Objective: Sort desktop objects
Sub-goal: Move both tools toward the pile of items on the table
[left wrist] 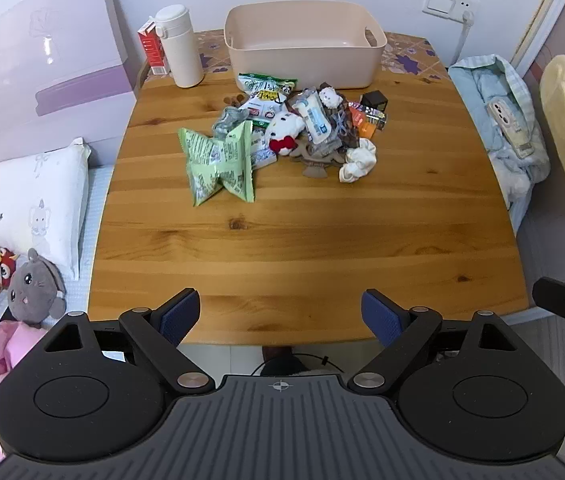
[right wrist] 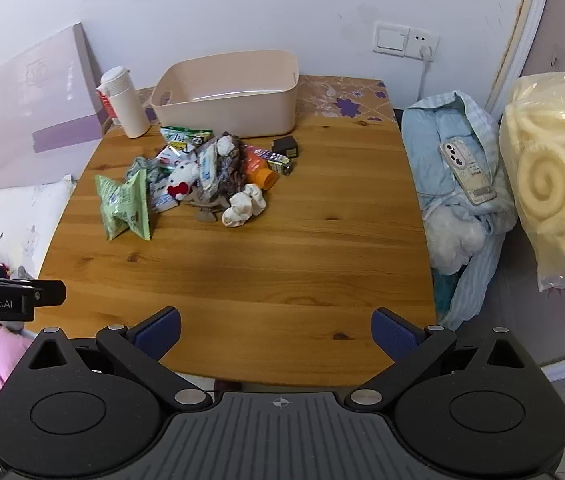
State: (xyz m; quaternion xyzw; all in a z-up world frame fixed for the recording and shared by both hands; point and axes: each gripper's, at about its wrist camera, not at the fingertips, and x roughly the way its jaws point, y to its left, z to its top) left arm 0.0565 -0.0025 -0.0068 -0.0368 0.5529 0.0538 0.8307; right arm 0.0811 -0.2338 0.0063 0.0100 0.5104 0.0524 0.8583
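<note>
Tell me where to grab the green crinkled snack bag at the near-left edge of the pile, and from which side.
Grip the green crinkled snack bag at its pinched middle, where the two puffed halves meet. Come from above on the near side, which faces bare wooden table; other packets crowd its far side. The waist looks narrowest, so the open tongs should span it easily.

"GenRobot.AI" on left tongs (right wrist: 48, 294)

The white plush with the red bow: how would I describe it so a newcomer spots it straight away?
Start at the beige bin at the far edge of the wooden table; the clutter pile lies just in front of it. In the pile's middle, right of the green snack bags, lies the white plush, the only item with a red bow.
</note>
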